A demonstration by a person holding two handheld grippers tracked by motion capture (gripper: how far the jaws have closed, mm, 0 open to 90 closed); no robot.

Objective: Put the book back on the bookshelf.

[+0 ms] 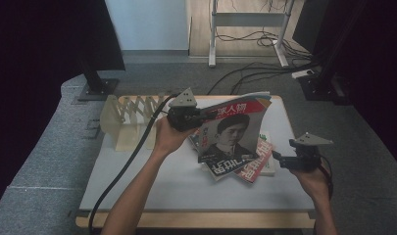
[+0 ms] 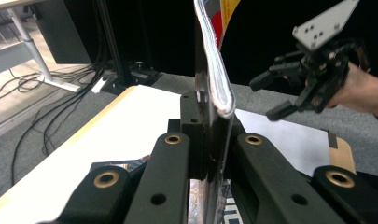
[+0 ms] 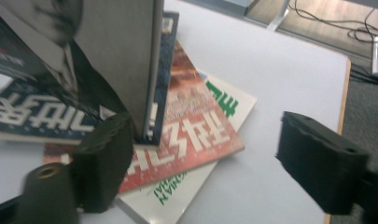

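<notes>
A magazine (image 1: 230, 132) with a portrait cover and a red top band stands upright above the table, and my left gripper (image 1: 202, 119) is shut on its left edge. In the left gripper view the magazine's spine (image 2: 214, 79) runs up between the two black jaws of my left gripper (image 2: 212, 140). Under it lies a fanned stack of magazines (image 1: 255, 166): a dark blue one (image 3: 28, 112), a red one (image 3: 186, 130) and a white one with green print (image 3: 224, 100). My right gripper (image 1: 279, 159) hovers to the right of the stack, open with nothing between its pads (image 3: 107, 154).
The white tabletop (image 1: 186, 181) has a wooden front edge. A pale accordion-style rack (image 1: 127, 117) stands at its back left. A black cable (image 1: 132, 156) trails from my left gripper down past the front edge. Stands and floor cables lie behind the table.
</notes>
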